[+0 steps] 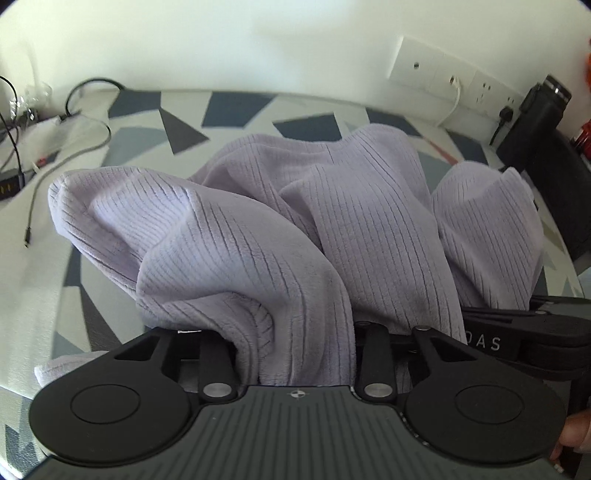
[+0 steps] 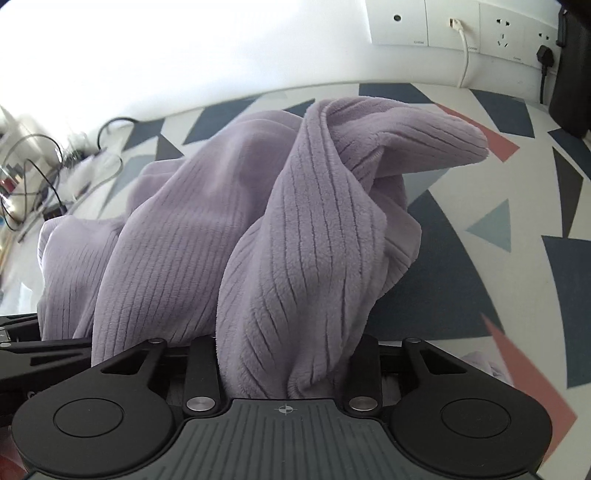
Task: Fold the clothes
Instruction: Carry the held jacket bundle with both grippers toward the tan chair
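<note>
Fleece [image 1: 258, 236], lilac and ribbed, lies bunched in tall folds on the mat [image 1: 122, 147], which is patterned with grey, navy and pink triangles. In the left wrist view the cloth rises straight out of the left gripper [image 1: 295, 354]; a thick fold runs down between its black links and hides the fingertips, so the gripper appears clamped on the fleece, though the pads themselves cannot be seen. A rounded hump of cloth reaches toward the mat's left edge, and another lobe hangs at the right, just above the black frame of the right gripper [image 1: 517, 332], which comes in from the right side of that view. A fingertip [image 1: 576, 432] shows at the lower right corner.

In the right wrist view the right gripper [image 2: 288, 365] likewise has a twisted fold of fleece [image 2: 295, 229] running down between its links, fingertips covered, seemingly pinched shut on the cloth. One flap of the fleece points toward the mat's [image 2: 498, 192] far right corner. Part of the left gripper [image 2: 37, 350] shows at the left edge of this view, touching or just beside the cloth.

Along the mat's far edge stands a white wall with a socket strip [image 2: 461, 26]; a white cable [image 2: 463, 55] and a black plug [image 2: 545, 59] are in it. Loose cables [image 1: 44, 147] lie by the far left corner
</note>
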